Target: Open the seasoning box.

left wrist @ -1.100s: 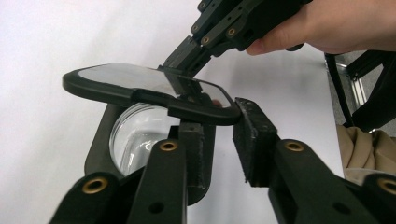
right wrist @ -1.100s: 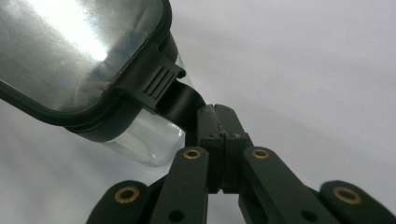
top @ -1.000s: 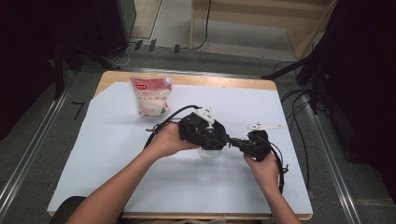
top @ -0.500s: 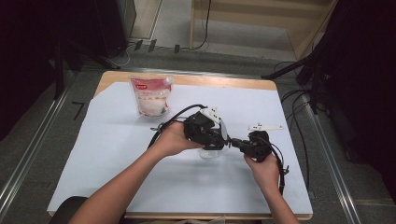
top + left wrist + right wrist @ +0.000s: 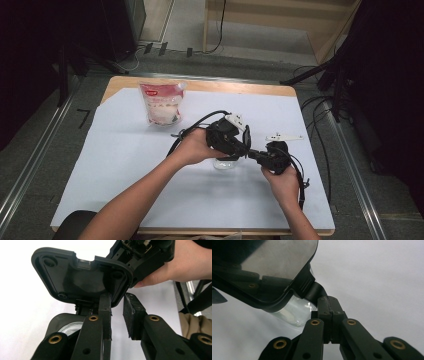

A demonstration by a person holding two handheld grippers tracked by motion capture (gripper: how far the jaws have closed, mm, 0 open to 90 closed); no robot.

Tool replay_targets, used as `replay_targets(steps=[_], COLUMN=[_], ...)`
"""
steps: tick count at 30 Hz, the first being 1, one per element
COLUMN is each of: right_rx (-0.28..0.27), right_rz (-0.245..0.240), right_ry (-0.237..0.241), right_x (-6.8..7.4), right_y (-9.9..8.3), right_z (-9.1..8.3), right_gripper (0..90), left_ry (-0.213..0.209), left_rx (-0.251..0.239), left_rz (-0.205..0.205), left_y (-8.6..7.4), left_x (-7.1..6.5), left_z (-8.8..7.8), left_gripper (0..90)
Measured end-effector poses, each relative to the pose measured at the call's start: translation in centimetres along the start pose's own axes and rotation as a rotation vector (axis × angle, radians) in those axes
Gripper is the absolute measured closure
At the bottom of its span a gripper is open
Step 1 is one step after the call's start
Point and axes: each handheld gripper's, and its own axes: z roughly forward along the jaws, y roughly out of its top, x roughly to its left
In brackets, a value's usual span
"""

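Two hand-held grippers, both engaged at mid-table.

1. Left gripper [image 5: 118, 307]: jaws set close about the rim of a black lid [image 5: 82, 277]. The rim's corner sits between the pads and a thin strip of white shows below it. The lid is raised and tilted, with its ribbed underside facing this gripper's camera.
2. Right gripper [image 5: 328, 301]: jaws clamped together on a black tab [image 5: 315, 291] that curves out from under the lid's edge. In the left gripper view the right hand [image 5: 180, 267] appears just behind the lid.
3. Clear container [image 5: 294, 312]: directly under the lid and resting on the white sheet [image 5: 125, 165]. In the high view it lies between the two hands, just below the meeting jaws.
4. Bag [image 5: 162, 104]: red label, pale contents, standing near the far left of the sheet, well apart from the grippers.
5. Small white piece [image 5: 283, 136]: lying flat, just beyond the right gripper.
6. Wooden table [image 5: 240, 87]: its edge is exposed along the far side of the sheet.
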Motion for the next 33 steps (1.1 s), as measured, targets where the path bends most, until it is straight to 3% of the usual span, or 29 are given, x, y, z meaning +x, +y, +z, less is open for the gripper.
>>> replay_targets(steps=[4, 7, 16, 21, 27, 33], right_rx=[0.000, 0.006, 0.003, -0.004, -0.012, -0.006], right_rz=[0.004, -0.008, -0.016, -0.032, -0.050, -0.091], right_ry=[0.001, -0.005, 0.011, 0.033, 0.067, 0.100], right_x=[0.0, 0.1, 0.7, 1.7, 3.2, 5.0], right_y=[0.0, 0.0, -0.4, -0.6, -1.2, -2.3], right_z=[0.0, 0.0, -1.3, -2.3, -3.1, -3.2], right_gripper=[90.0, 90.0, 87.9, 85.0, 79.4, 65.2], left_ry=[-0.007, -0.037, -0.007, 0.001, 0.036, 0.051], left_rx=[0.005, 0.007, -0.029, -0.052, -0.049, -0.050], left_rz=[-0.007, -0.031, -0.084, -0.151, -0.158, -0.166], left_y=[0.2, -0.1, -1.1, -1.9, -3.1, -4.2], left_x=[0.0, 0.2, 0.7, 1.4, 1.6, 1.9], left_z=[0.1, -0.1, -3.0, -4.2, -5.4, -6.5], left_gripper=[77.1, 75.2, 62.5, 52.6, 49.2, 46.4])
